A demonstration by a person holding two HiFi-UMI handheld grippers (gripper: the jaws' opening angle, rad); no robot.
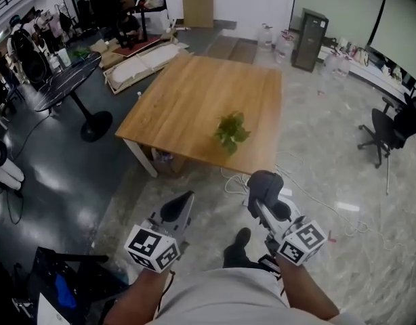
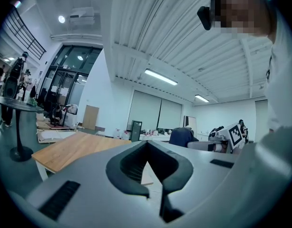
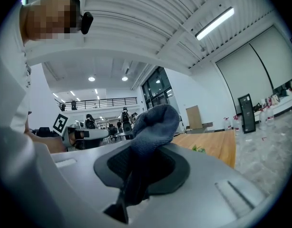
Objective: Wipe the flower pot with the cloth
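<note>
The flower pot shows as a small green plant point(image 1: 230, 133) near the front edge of a square wooden table point(image 1: 194, 100); the pot itself is hidden under the leaves. Both grippers are held level over the floor, short of the table. My right gripper point(image 1: 265, 185) is shut on a grey-blue cloth point(image 3: 153, 125) that bunches up out of its jaws. Past the cloth, the right gripper view catches the plant's leaves point(image 3: 198, 149) on the table's top. My left gripper point(image 1: 181, 204) is shut with nothing in it, and its view looks past the table's corner point(image 2: 65, 151).
A round black pedestal table point(image 1: 66, 80) stands at the left and a black office chair point(image 1: 387, 131) at the right. Cables point(image 1: 316, 195) lie on the floor by the wooden table's near corner. A dark cabinet point(image 1: 309, 39) and boxes stand at the back.
</note>
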